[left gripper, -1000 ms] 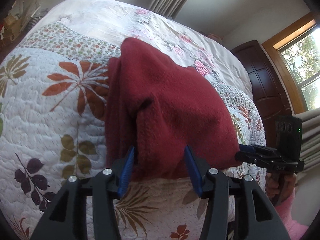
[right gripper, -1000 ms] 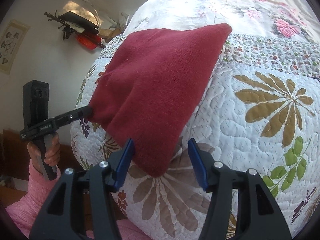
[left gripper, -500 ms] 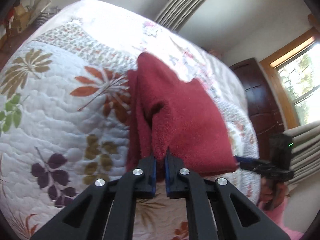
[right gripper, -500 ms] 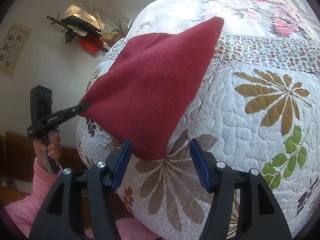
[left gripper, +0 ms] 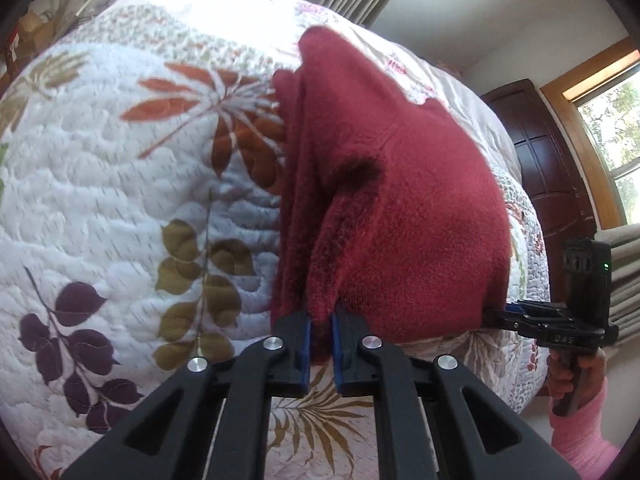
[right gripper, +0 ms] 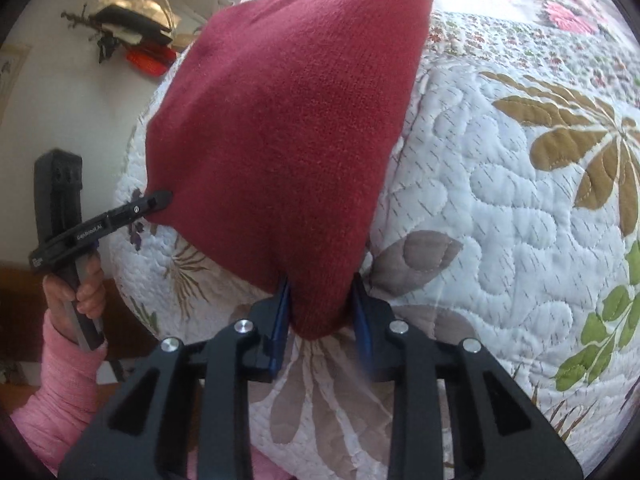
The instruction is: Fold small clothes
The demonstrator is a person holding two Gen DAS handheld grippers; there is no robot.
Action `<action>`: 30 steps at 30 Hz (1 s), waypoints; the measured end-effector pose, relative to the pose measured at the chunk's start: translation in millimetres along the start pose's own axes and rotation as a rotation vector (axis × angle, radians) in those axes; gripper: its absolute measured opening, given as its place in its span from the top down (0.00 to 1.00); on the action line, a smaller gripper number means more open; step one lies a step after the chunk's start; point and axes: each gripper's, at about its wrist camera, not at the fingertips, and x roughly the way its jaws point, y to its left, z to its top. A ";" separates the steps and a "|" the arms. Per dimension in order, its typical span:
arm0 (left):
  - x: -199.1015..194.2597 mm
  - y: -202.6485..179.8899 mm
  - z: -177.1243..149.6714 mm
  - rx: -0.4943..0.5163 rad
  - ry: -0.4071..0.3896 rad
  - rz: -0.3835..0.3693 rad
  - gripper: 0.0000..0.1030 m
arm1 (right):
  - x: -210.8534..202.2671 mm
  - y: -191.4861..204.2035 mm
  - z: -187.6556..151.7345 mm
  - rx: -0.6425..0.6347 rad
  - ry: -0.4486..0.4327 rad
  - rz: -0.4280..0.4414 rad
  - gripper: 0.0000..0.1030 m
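**Operator:** Looking straight ahead of both grippers, I have one red garment point(left gripper: 400, 200) lying on the quilt point(left gripper: 120, 200), its near edge lifted toward me. From the left gripper point(left gripper: 320, 344) it runs forward and off to the right. From the right gripper point(right gripper: 320, 320) it runs forward and off to the left. Its long axis goes away from me up the bed, to a far corner that lies on the quilt.

**Observer:** Which side has it?

**Operator:** The left is clenched on the near left corner, with a bunched ridge of fabric pinched between the blue pads. On the right, the near right corner sits between the pads point(right gripper: 282, 312), which stand a little apart around it. One pad is blurred, so I cannot tell whether that side is gripping yet or only straddling the cloth.

**Observer:** So the coming move?

**Operator:** I judge it is carrying the near edge forward over the far part. That turns on both near corners sitting directly at the fingertips, level with each other across the edge. Neither hand is nearer; each is at its own corner.

**Observer:** Counts?

**Operator:** One garment, two grippers, one quilt. In the left view I see the person's right hand point(left gripper: 576, 376) on its handle; in the right view, the left hand point(right gripper: 76, 296) with a pink sleeve point(right gripper: 60, 392) below it. Past the quilt, to the right of the left gripper, stand a dark door point(left gripper: 552, 168) and a window point(left gripper: 616, 128).
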 end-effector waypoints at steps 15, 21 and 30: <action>-52.1 8.2 69.7 -0.010 -0.072 -0.028 0.40 | -68.2 -15.5 54.3 0.016 -0.145 -0.013 0.37; -8.2 3.7 139.7 -0.058 -0.057 -0.050 0.40 | -44.0 -15.4 72.0 0.029 -0.117 -0.029 0.36; 14.4 4.6 168.2 -0.095 -0.050 -0.078 0.91 | -35.6 -13.4 70.9 0.024 -0.115 -0.020 0.36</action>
